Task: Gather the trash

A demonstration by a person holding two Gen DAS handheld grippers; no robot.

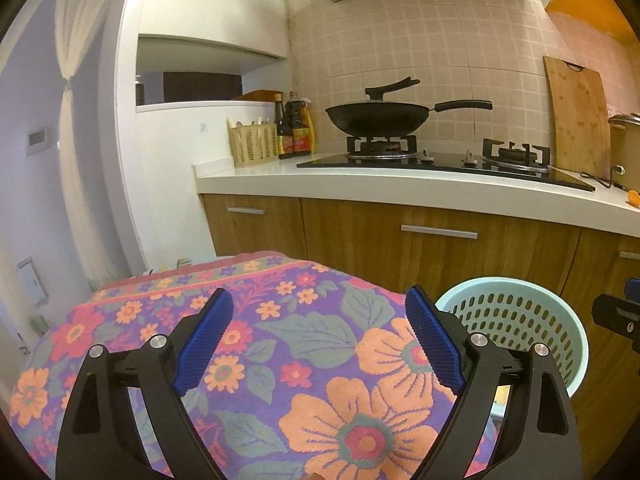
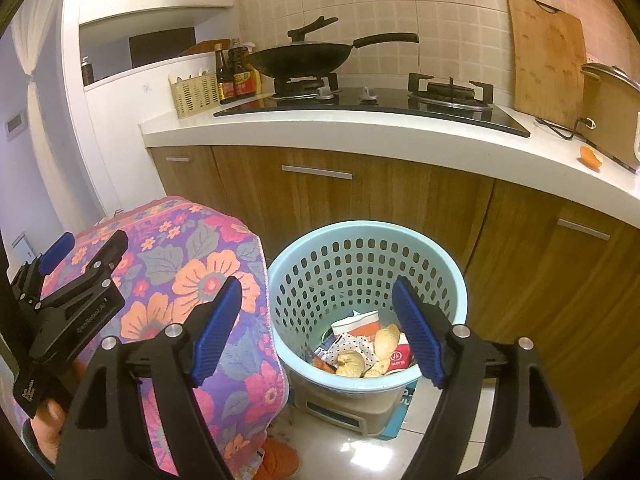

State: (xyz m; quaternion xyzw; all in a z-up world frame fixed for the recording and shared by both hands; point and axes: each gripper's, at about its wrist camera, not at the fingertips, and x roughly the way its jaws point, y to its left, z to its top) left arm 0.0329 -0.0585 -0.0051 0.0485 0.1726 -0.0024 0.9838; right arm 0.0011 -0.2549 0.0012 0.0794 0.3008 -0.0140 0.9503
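My right jaws (image 2: 316,328) stood wide and empty over the bin (image 2: 366,240), a pale blue perforated basket sitting on a box on the floor, just beside the flowered cloth (image 2: 180,276). Inside the bin lay the trash (image 2: 364,348): peels, a dotted wrapper and a red-and-white packet, all at the bottom. My left jaws (image 1: 320,340) were wide too, with nothing between the blue pads (image 1: 206,340), poised above the cloth with the bin's rim at their right. In the right view a hand (image 2: 48,428) gripped the left tool at the lower left. Behind, a wok (image 2: 300,58) sat on the stove, and one orange peel (image 2: 592,157) lay on the worktop (image 2: 400,130) near a pot's cord, well apart from the bin.
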